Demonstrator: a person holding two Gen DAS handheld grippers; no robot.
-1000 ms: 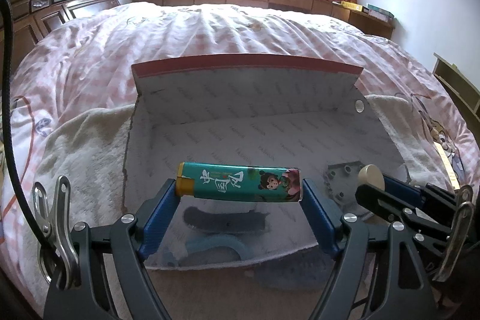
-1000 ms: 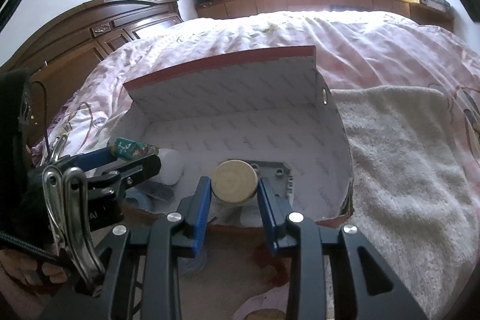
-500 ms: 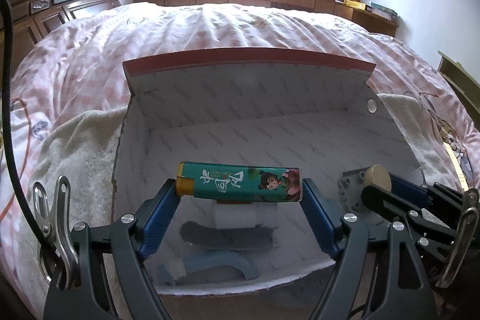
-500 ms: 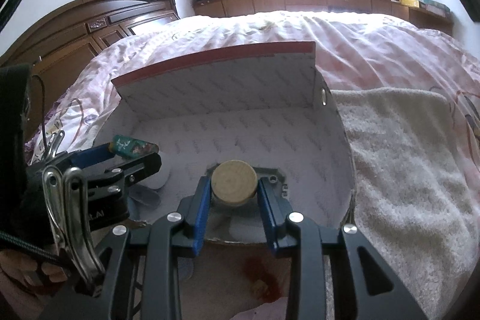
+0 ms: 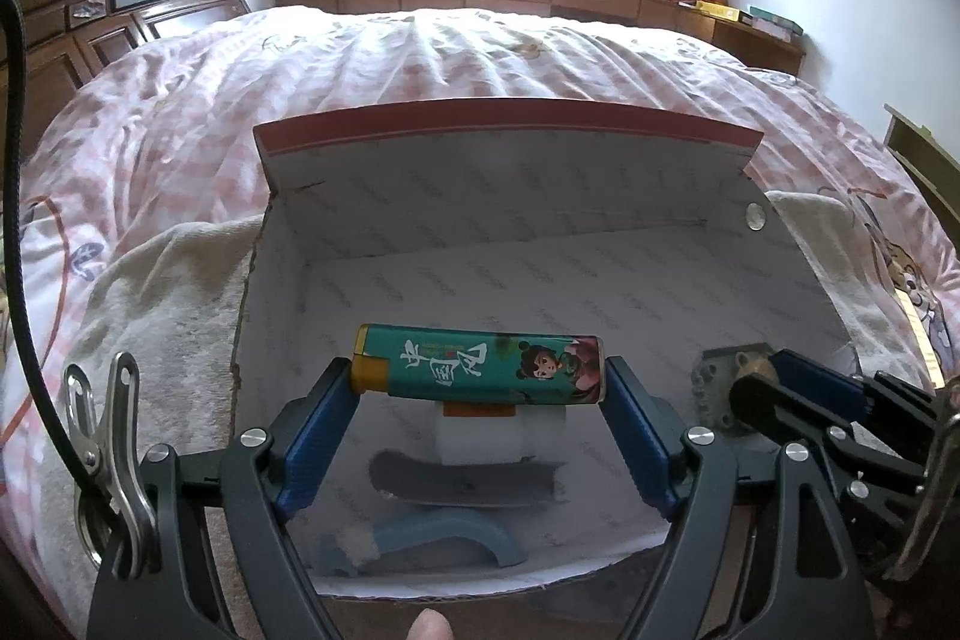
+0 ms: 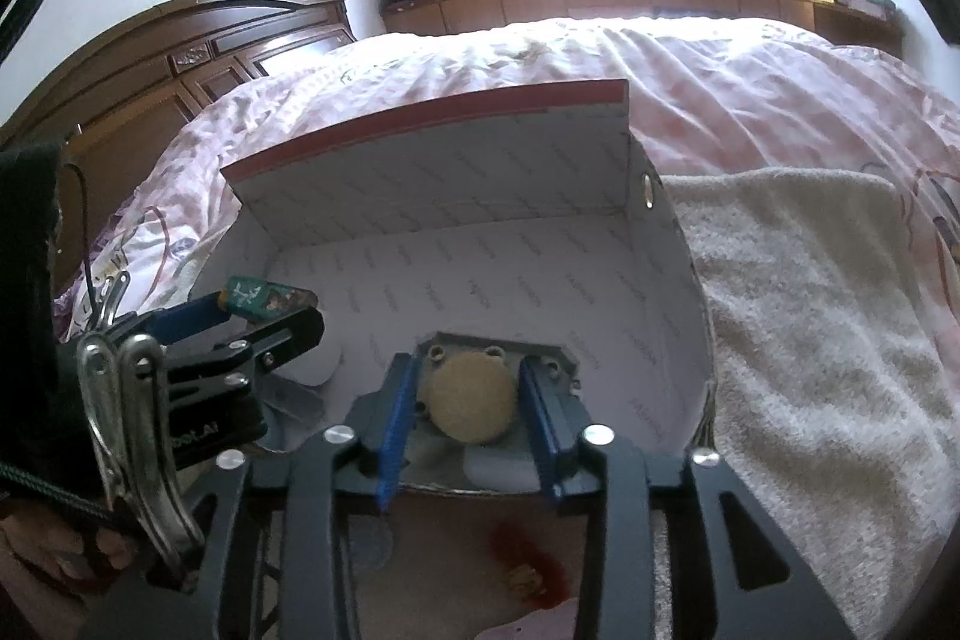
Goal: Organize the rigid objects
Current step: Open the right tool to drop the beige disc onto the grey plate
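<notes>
Lighter (image 5: 480,363) crosswise in left claw (image 5: 480,403), seemingly above box (image 5: 504,124).

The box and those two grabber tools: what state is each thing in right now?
Box: open, lid flap upright.
Left gripper: jaws shut on the green lighter, held crosswise above the box floor.
Right gripper: jaws shut on the round wooden disc, low inside the box.
Grey curved piece: lying in the box.

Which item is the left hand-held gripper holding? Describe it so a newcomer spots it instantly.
Start at the open white box on the pink bed. The left hand-held gripper hovers over the box's near half, clamping a lighter crosswise between its blue fingers. It is the only teal thing there, with a yellow end, white characters and a cartoon girl.
</notes>
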